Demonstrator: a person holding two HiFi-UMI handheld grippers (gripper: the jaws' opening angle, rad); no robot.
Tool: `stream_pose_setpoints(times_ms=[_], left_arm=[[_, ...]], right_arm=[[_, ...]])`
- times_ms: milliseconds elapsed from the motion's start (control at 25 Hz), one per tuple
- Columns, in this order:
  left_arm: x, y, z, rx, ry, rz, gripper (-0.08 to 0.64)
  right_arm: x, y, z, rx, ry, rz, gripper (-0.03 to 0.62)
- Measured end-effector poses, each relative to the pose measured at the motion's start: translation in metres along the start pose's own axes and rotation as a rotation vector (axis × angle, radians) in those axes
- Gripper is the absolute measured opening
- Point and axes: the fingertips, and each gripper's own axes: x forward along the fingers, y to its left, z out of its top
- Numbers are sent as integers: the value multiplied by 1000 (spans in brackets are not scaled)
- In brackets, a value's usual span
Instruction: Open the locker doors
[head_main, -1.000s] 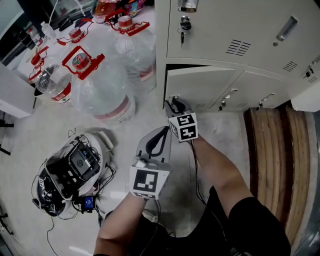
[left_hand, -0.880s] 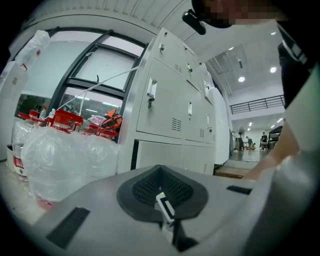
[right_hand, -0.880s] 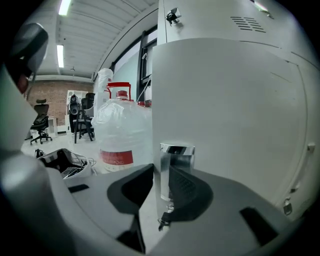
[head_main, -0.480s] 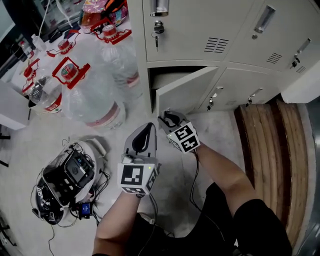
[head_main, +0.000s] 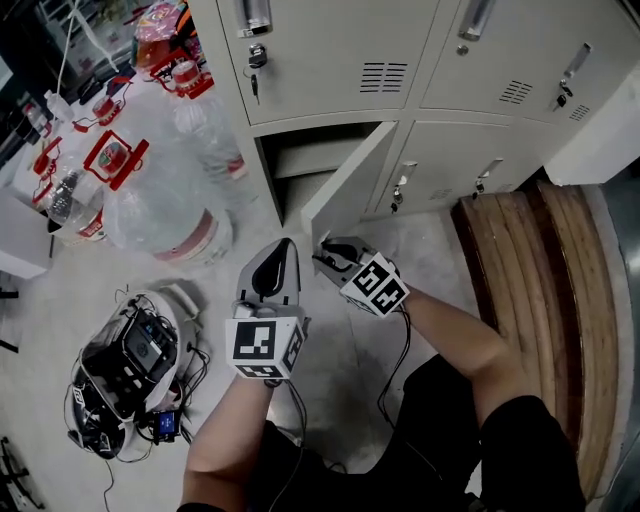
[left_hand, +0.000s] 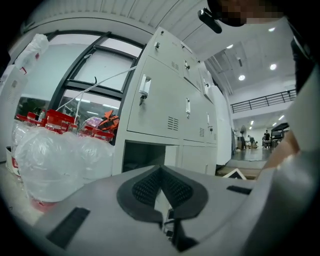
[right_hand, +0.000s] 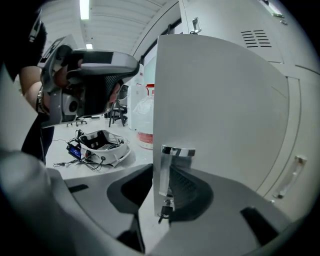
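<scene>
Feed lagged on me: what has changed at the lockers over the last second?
The lower-left locker door has swung out much wider, drawn by the right tongs. They grip its handle edge and have backed away from the lockers, jaws easing slightly wider. The left tongs stay shut and empty alongside. The other locker doors stay closed.

One locker door (head_main: 345, 190) hangs open, with five closed doors (head_main: 330, 45) above and beside it. Left of that open door: at least four red-capped water jugs (head_main: 165, 205) and one cabled headset (head_main: 125, 355) on the floor.

upper locker doors (head_main: 330, 50) cut off at the head view's top edge, open compartment (head_main: 292, 180) dim and unreadable inside
</scene>
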Motion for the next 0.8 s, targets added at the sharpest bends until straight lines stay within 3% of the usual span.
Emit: stream_pose_setpoints(times_ms=[280,680,800], left_arm=[[8,-23,-6,27,11,-33,-2],[21,-53,-12,45,19,-71,-2],[23,-56,-15,49,26,-73,-2]], right_arm=[[-53,4,-28,-12,14,52,109],[-102,-1,-56,6,30,39,80],[-110,-6,-61,24,26,20,103]])
